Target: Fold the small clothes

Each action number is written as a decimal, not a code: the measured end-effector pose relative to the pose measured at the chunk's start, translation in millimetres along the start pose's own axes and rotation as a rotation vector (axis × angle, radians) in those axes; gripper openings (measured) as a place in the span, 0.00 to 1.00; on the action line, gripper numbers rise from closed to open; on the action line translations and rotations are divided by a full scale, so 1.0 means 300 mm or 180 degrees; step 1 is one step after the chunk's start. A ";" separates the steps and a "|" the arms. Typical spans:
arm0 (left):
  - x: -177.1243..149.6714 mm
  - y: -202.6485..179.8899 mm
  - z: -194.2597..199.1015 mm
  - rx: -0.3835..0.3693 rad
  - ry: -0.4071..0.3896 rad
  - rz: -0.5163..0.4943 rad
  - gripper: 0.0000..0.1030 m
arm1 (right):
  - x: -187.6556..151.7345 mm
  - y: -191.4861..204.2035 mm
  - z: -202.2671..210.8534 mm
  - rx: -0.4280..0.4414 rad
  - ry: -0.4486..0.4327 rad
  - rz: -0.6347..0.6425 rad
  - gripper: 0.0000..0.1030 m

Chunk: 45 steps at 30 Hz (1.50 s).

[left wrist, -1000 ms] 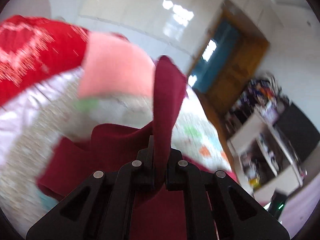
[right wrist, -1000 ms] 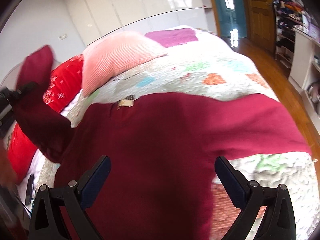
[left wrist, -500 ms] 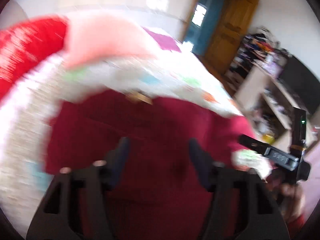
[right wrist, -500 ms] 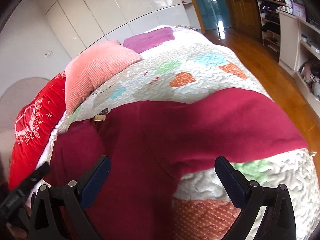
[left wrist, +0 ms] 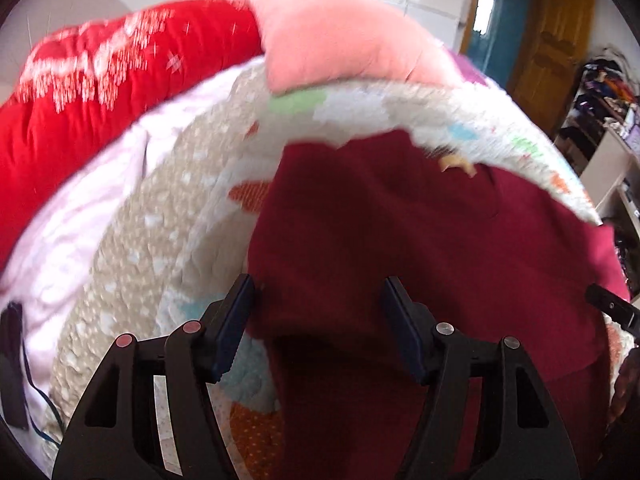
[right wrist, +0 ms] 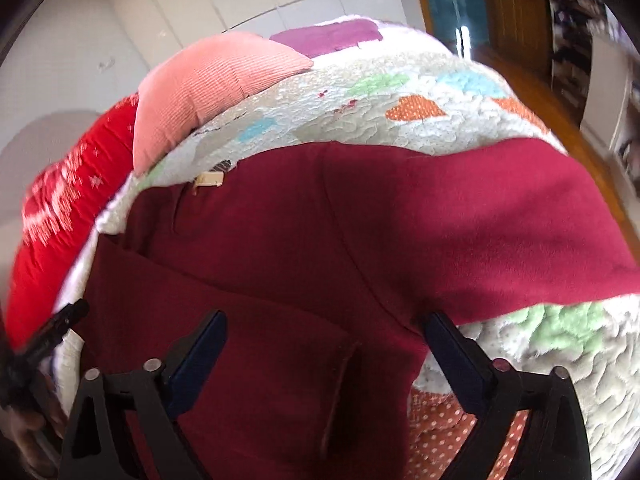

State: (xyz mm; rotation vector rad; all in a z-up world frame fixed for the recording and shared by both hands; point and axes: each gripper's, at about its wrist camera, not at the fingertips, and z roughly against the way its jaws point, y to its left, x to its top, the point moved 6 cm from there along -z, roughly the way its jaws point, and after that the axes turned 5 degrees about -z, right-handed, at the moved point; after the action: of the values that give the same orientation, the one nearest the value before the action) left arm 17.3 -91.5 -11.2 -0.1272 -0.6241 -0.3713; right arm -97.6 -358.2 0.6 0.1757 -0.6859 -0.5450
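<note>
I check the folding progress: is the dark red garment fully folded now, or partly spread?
Partly spread. One sleeve lies folded over the dark red garment; the other sleeve stretches across the quilt.

Patchwork quilt (right wrist: 440, 80) bears a pink pillow (right wrist: 212, 80) (red cushion (left wrist: 100, 92) beside it)

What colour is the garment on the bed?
Dark red, a plain maroon garment; clearest in the right wrist view.

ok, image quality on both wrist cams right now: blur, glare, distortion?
Left wrist view: motion smear across the red cushion and quilt, gripper fingers sharp, heavy fisheye bulge. Right wrist view: crisper on the maroon garment and pink pillow, red cushion streaked at left, window glare by the teal door.
</note>
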 end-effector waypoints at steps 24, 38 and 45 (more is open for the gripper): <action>-0.042 0.035 -0.060 -0.0031 0.0070 0.0359 0.68 | -0.030 0.086 -0.006 0.0154 0.0048 0.1182 0.47; -0.021 0.047 -0.075 -0.0044 0.0033 0.0744 0.69 | 0.164 0.052 0.101 -0.0207 -0.0534 0.1237 0.00; -0.028 0.051 -0.090 -0.0033 0.0035 0.0713 0.70 | 0.095 0.121 0.082 0.0426 -0.0176 0.1366 0.52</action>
State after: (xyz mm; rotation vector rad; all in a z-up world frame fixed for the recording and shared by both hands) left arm 31.5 -80.9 -37.9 -0.2029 -0.5905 -0.1589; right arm -79.9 -342.0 47.0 0.1334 -0.7881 -0.0931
